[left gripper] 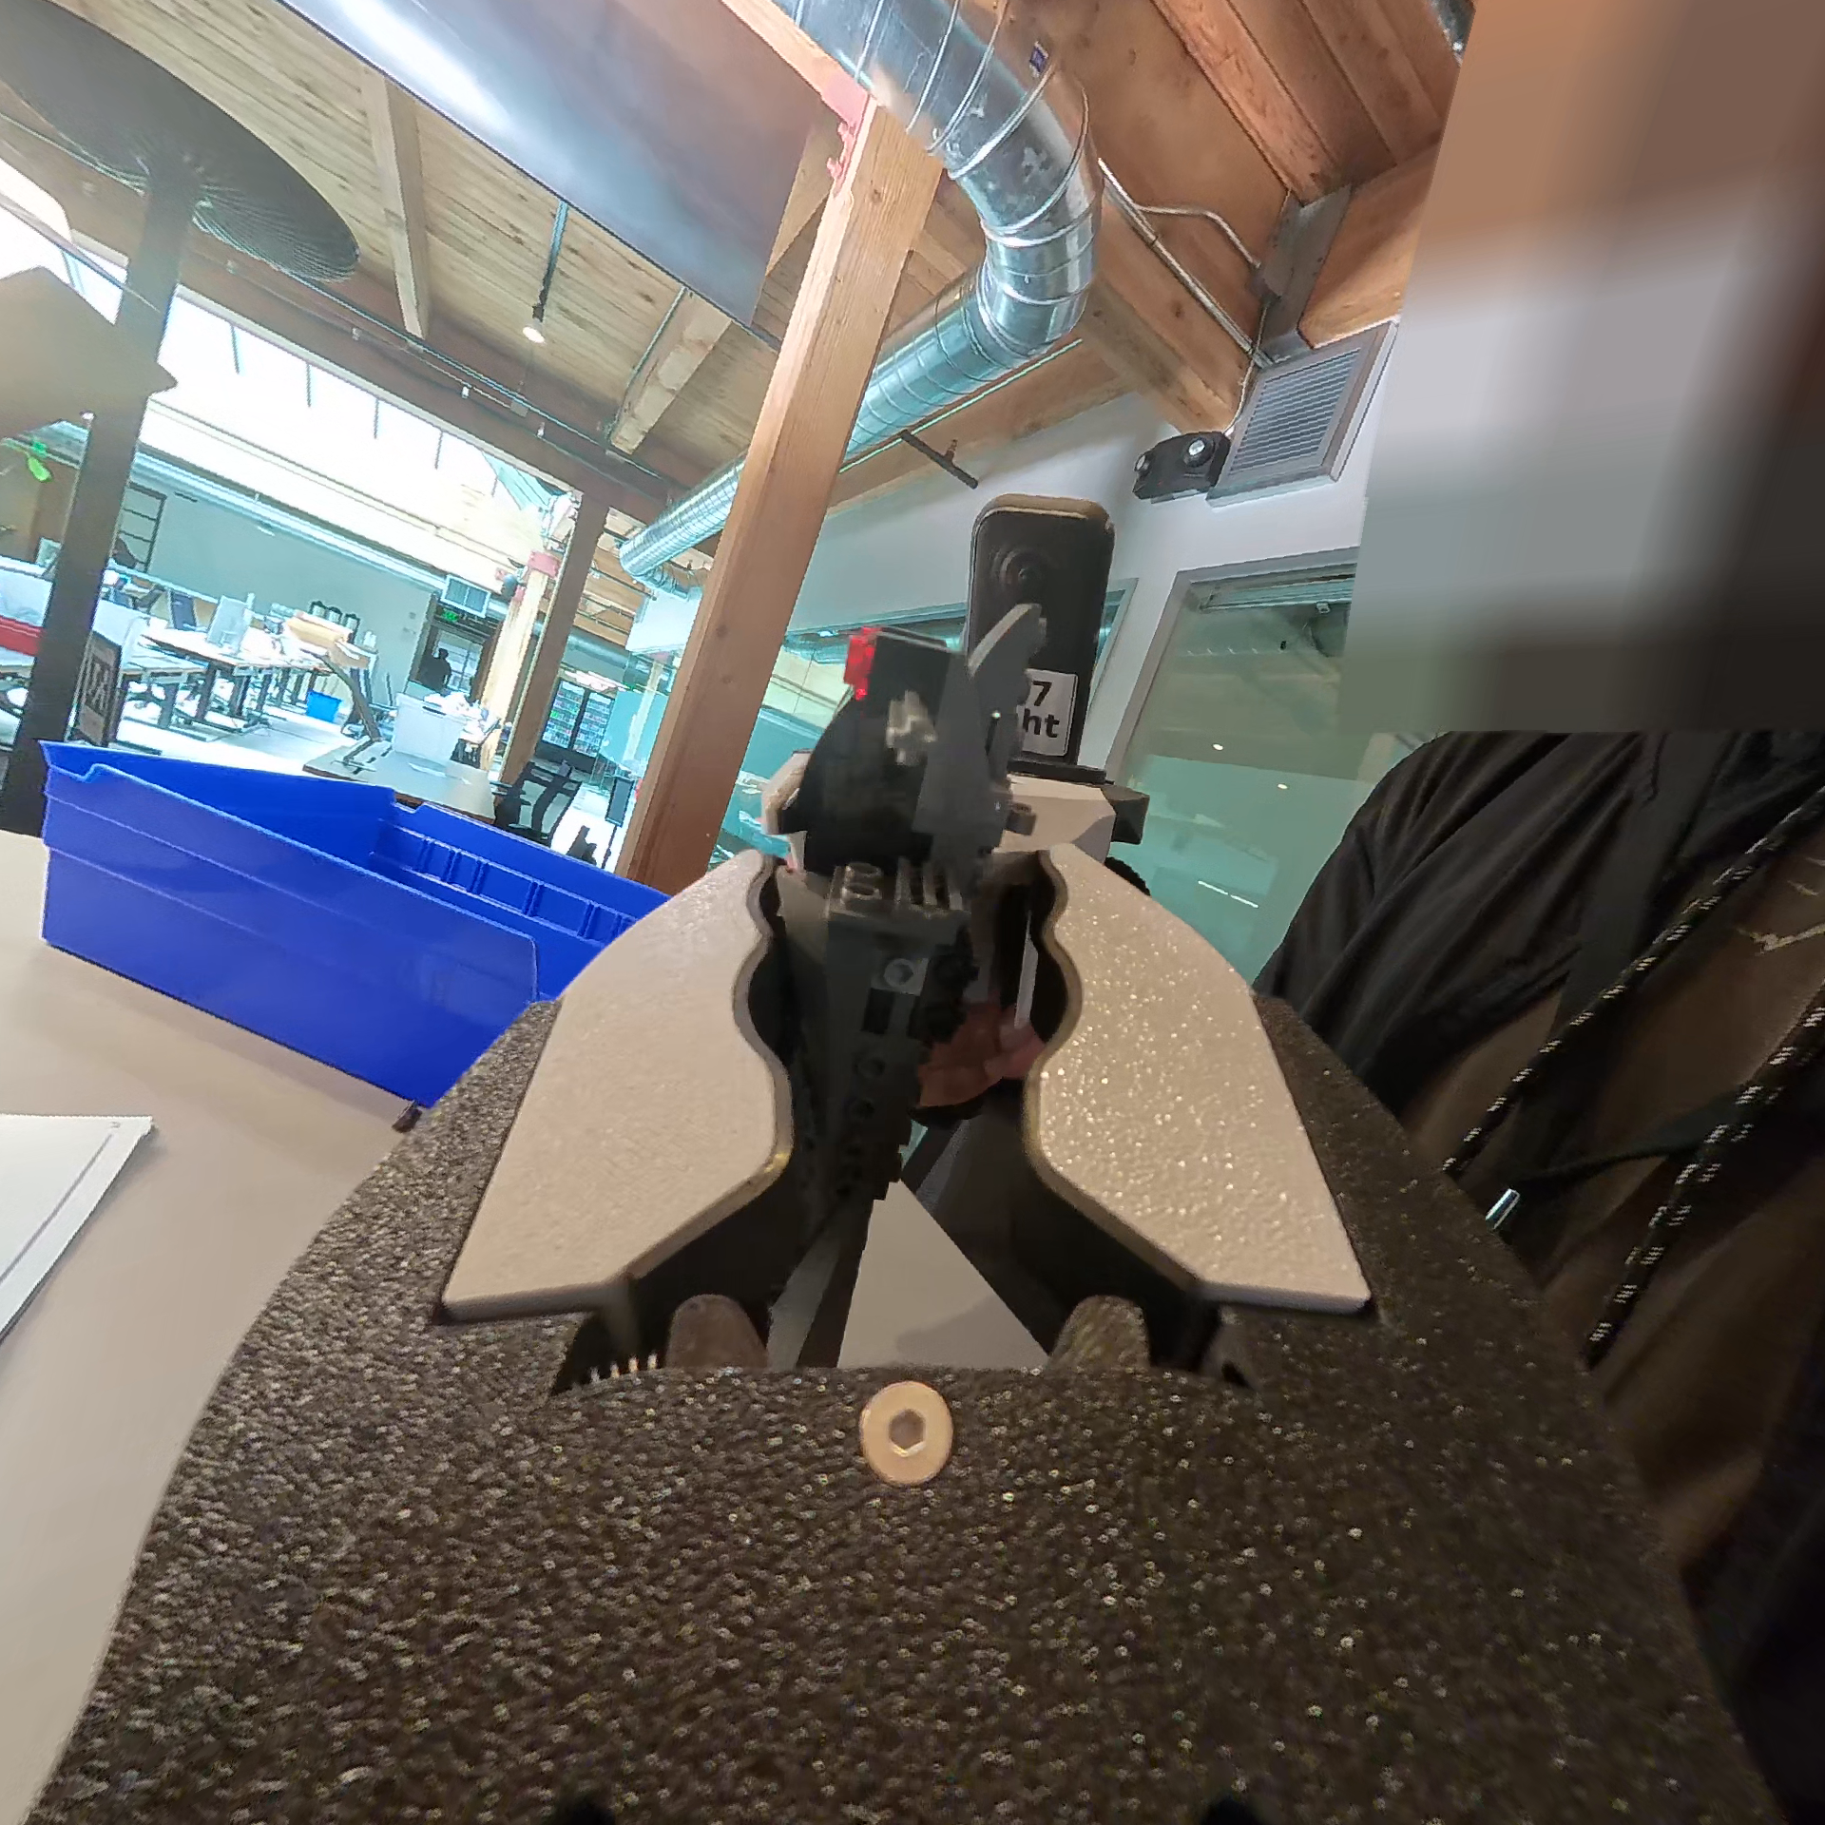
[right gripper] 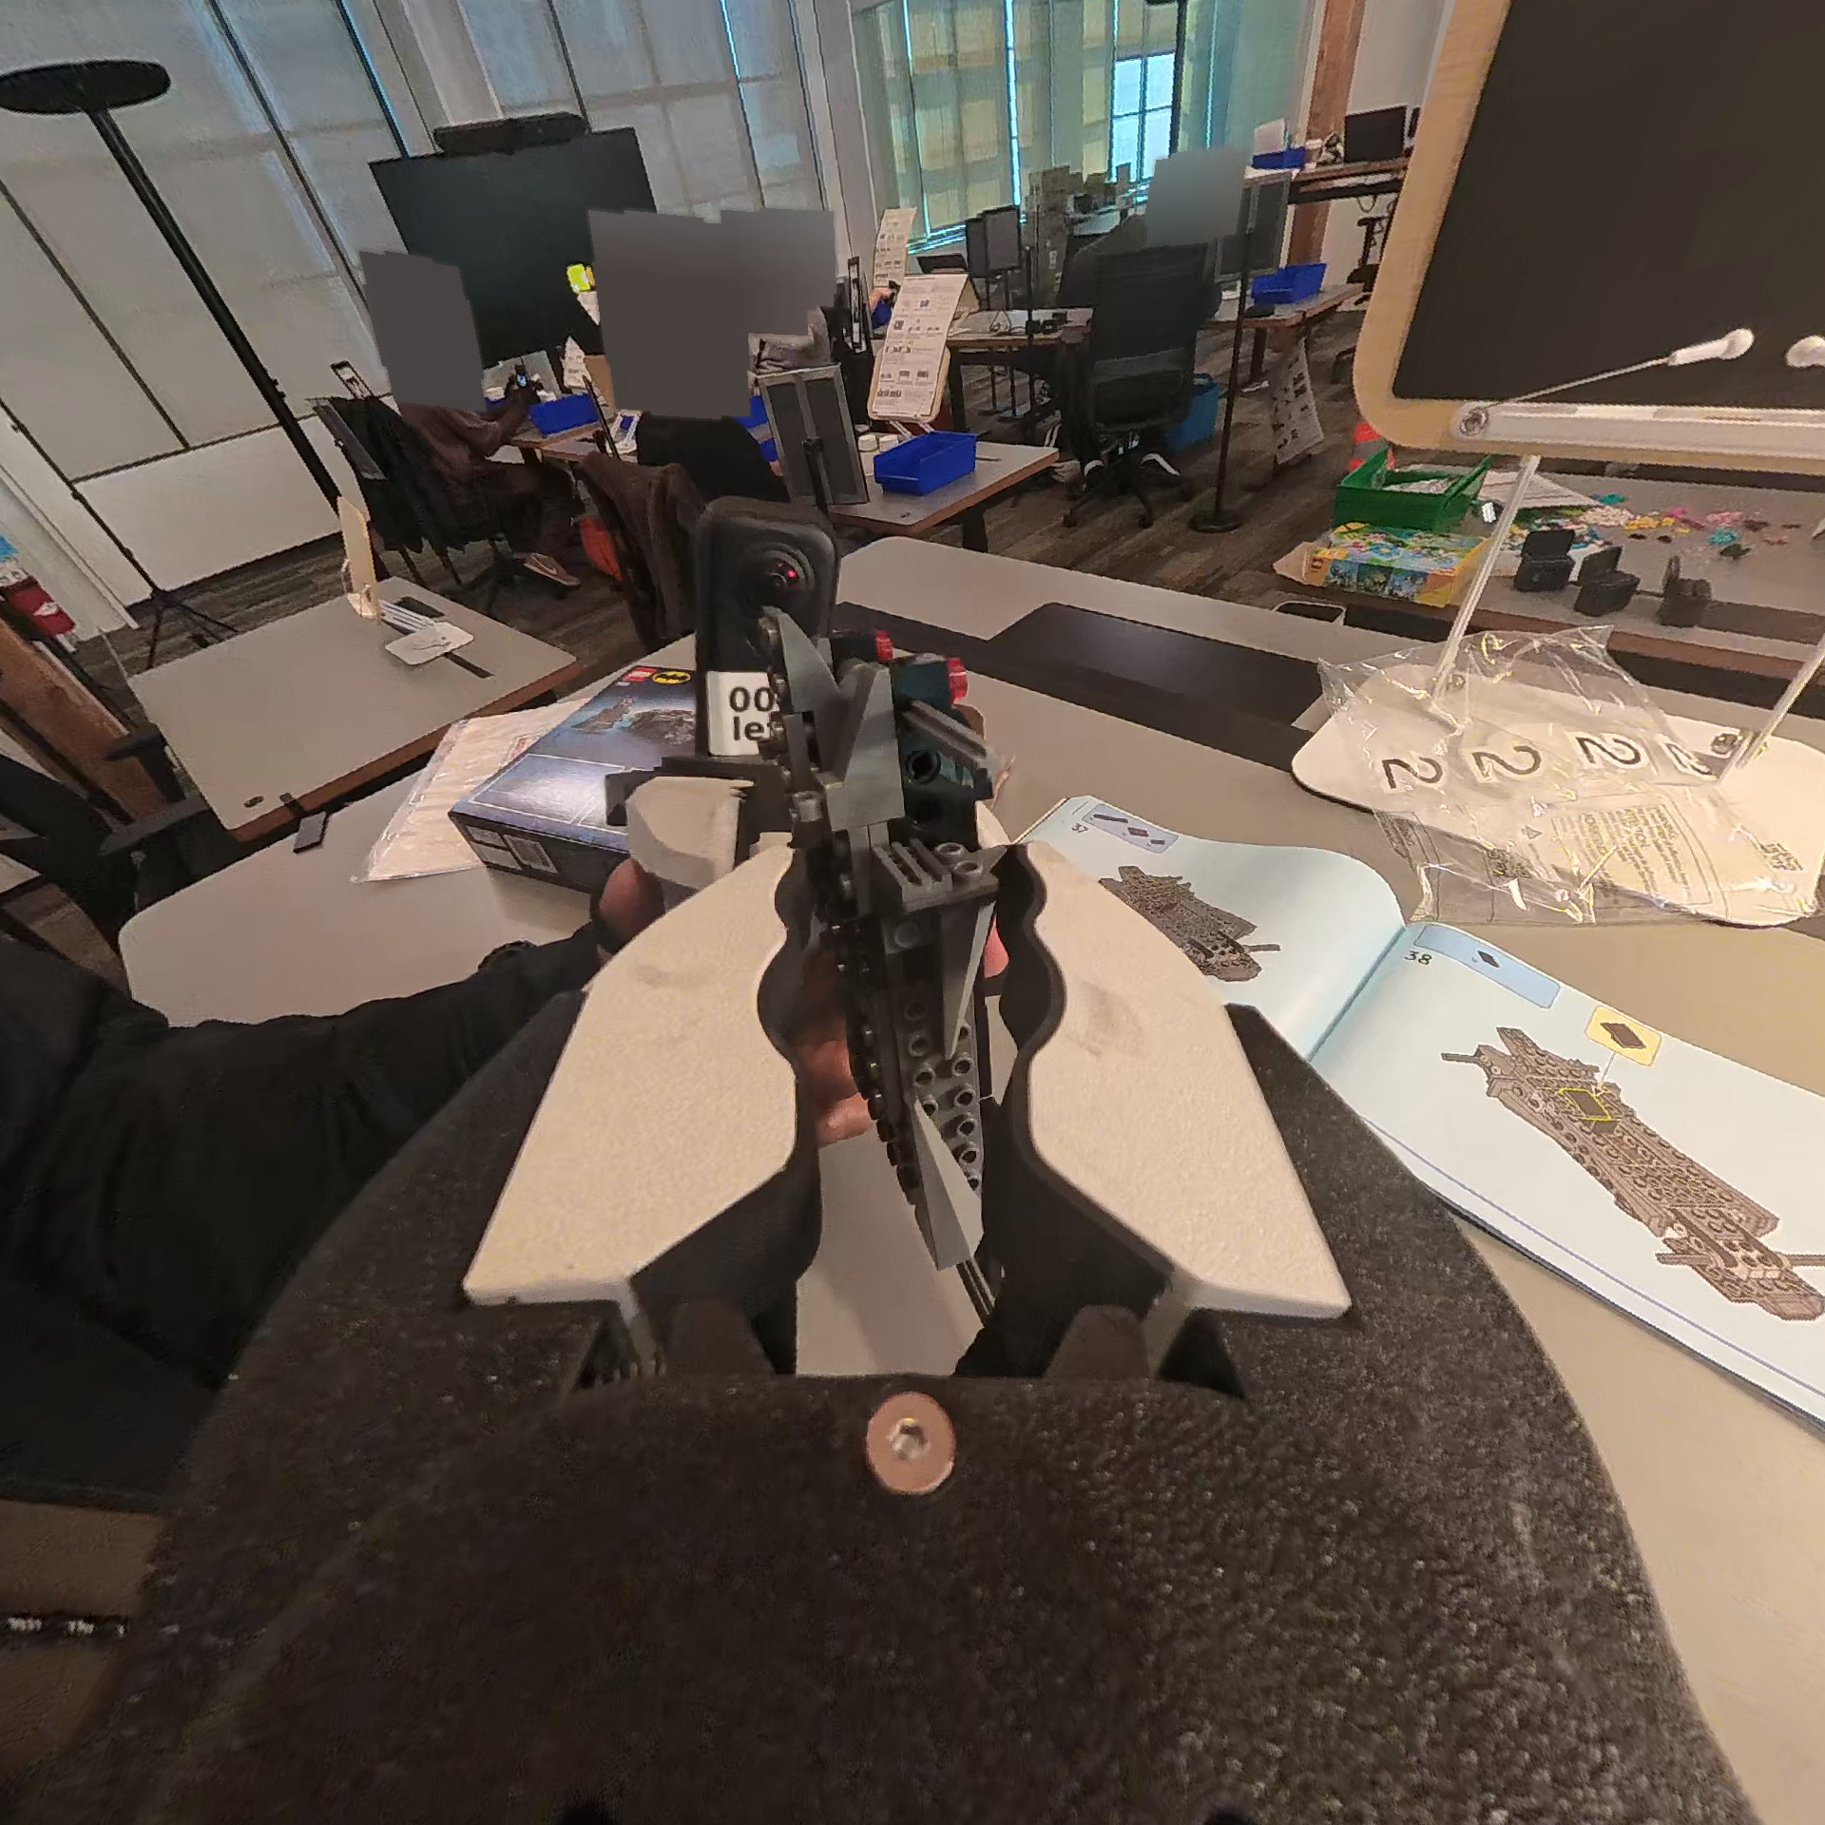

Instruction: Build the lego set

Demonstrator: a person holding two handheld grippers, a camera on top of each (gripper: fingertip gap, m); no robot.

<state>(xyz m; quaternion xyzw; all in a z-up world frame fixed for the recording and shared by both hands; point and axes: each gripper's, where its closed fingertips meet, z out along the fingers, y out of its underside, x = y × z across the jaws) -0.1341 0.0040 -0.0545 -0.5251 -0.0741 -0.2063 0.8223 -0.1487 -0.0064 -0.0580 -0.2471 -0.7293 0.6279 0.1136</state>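
A dark grey brick model with black parts and small red studs [right gripper: 918,1047] is held in the air between both grippers, which face each other. My right gripper [right gripper: 899,869] is shut on the model's near end, with both pads against its sides. My left gripper [left gripper: 904,879] stands around the other end of the model [left gripper: 869,948] with its jaws open, and a dark gap shows between its pads and the bricks. One left finger [right gripper: 681,830] shows beside the model in the right wrist view. The right gripper's body [left gripper: 1076,800] shows behind the model in the left wrist view.
Stacked blue bins [left gripper: 296,918] stand on the table [left gripper: 198,1383] at the left. An open instruction booklet [right gripper: 1432,1067], clear plastic bags [right gripper: 1580,790], a dark set box [right gripper: 553,790] and a screen on a stand [right gripper: 1629,247] are around. A person's dark sleeve [right gripper: 247,1136] is at the left. Left and right tips are no more than a few centimetres apart.
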